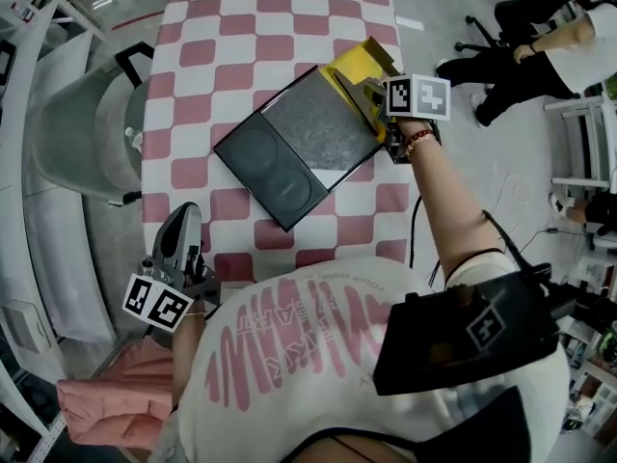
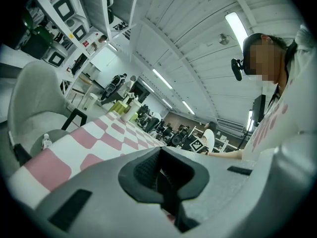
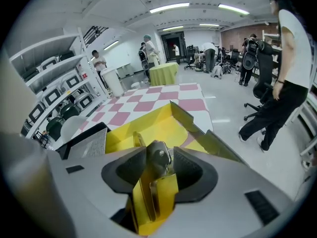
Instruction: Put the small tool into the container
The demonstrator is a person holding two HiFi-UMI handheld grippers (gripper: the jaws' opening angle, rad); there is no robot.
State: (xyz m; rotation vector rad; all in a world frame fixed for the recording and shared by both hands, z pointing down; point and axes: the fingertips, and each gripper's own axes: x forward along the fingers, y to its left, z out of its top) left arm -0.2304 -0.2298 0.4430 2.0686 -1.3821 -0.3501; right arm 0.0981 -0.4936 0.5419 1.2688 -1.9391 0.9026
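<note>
Mostly illegible pink lettering (image 1: 280,340) across shirt (image 1: 333,408), upside down.

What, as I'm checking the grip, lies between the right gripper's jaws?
The small tool, with the yellow container behind it; the right gripper view shows it.

The small tool (image 3: 157,157) is silvery metal with a round rivet on its head. It stands upright at lower centre of the right gripper view, between the parted jaws of the right gripper (image 3: 159,168), its lower part down inside the container (image 3: 154,125). The container is an open yellow cardboard box with its flaps spread. In the head view it sits upper right of centre (image 1: 355,64).
</note>
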